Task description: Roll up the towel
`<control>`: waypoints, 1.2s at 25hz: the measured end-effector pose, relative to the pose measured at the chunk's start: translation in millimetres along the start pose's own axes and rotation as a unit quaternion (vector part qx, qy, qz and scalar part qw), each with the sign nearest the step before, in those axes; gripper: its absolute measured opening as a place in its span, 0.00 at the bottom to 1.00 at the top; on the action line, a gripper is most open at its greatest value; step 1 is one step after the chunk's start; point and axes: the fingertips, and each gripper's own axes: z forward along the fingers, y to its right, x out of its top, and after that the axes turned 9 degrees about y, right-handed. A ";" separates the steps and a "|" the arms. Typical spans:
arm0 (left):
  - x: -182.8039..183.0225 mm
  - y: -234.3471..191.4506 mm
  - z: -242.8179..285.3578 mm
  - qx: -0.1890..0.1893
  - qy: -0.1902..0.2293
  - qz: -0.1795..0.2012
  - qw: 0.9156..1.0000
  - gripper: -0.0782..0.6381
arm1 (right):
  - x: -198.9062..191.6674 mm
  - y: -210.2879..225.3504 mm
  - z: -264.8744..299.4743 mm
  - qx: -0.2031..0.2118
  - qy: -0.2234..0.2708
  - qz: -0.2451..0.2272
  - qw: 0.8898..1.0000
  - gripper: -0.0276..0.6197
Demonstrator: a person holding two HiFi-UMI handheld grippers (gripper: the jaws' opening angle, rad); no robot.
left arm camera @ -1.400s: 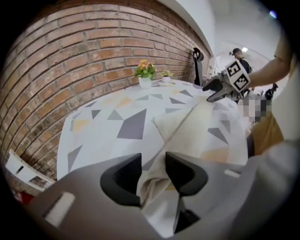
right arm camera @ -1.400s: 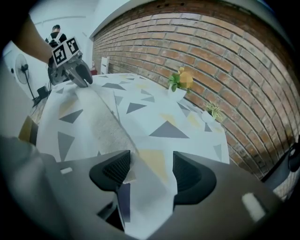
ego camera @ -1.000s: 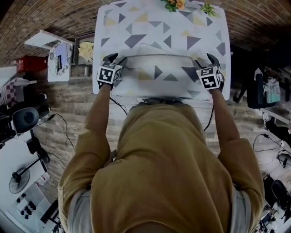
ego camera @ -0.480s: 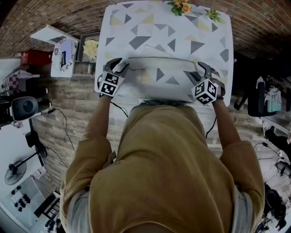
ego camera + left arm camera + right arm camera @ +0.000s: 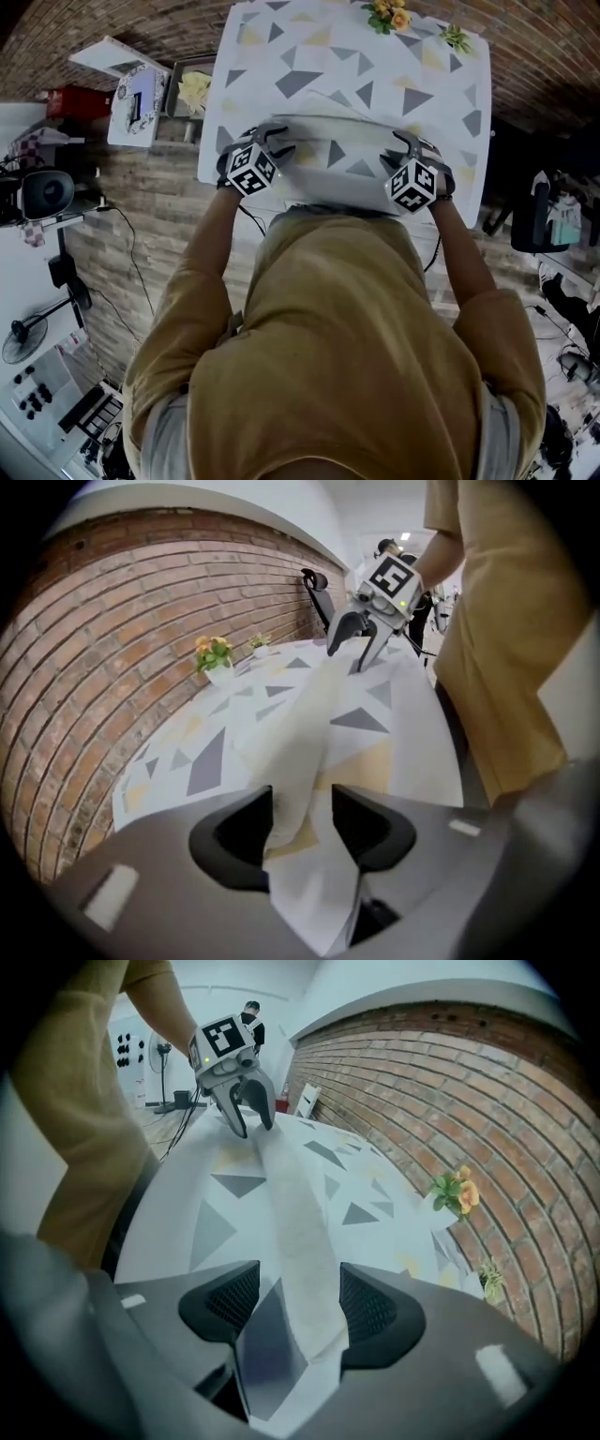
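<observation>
Left gripper (image 5: 302, 810), jaws closing, and right gripper (image 5: 300, 1299) tilt downward gripping towel (image 5: 330, 155).

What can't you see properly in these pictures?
Table, near edge, head view: hidden by the person's shoulders.
Towel edges, head view: same triangle pattern as the table, hard to separate.
How far it's rolled, gripper views: its folds hide that.
Far-off person, right gripper view: too small to tell what they're doing.
</observation>
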 end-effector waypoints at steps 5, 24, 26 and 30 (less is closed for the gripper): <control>-8.0 -2.9 4.8 -0.031 -0.012 -0.002 0.999 0.42 | -3.2 -1.7 9.8 0.027 -0.028 0.005 0.999 0.46; -19.7 -21.5 5.3 -0.067 -0.030 0.034 0.997 0.42 | -6.2 -2.6 11.8 0.050 -0.101 0.007 0.994 0.36; -20.3 -21.4 5.6 -0.073 -0.032 0.037 0.996 0.42 | -5.3 -5.1 12.8 0.051 -0.109 0.006 0.993 0.33; -20.8 -20.1 5.9 -0.079 -0.033 0.038 0.996 0.40 | -5.2 -12.3 13.2 0.050 -0.120 0.014 0.991 0.22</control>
